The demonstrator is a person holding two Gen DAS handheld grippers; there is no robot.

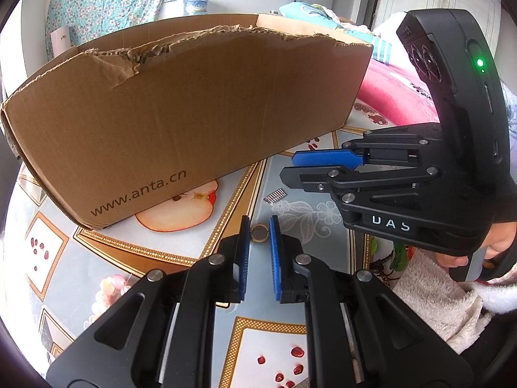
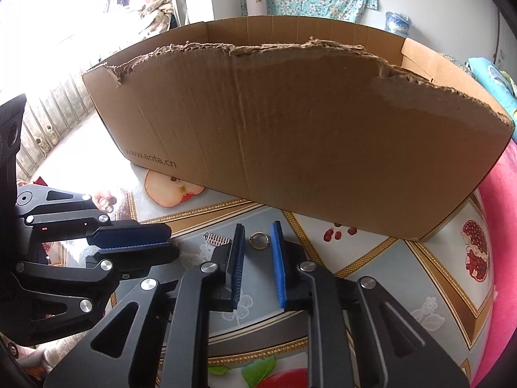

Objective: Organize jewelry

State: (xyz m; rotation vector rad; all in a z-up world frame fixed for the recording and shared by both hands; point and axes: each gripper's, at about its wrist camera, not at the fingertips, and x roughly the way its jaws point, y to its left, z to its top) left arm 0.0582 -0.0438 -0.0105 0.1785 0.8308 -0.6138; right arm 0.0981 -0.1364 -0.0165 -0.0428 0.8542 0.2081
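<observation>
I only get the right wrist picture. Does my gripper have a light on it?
Observer: Yes, a small green light glows on the black right gripper's body.
Operator: Who's holding it?
Observer: A hand in a fluffy white sleeve.
Operator: Are the left jaws squished together?
Observer: No. The left gripper's jaws stand slightly apart, and the small gold ring shows through the gap, lying on the fruit-print tablecloth.

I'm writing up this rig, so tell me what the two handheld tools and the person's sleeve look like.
The left tool and right tool are matching black linkage grippers with silver pivot pins and blue ribbed pads. The right one carries white lettering and a lit green light. The person wears a fluffy white sleeve.
</observation>
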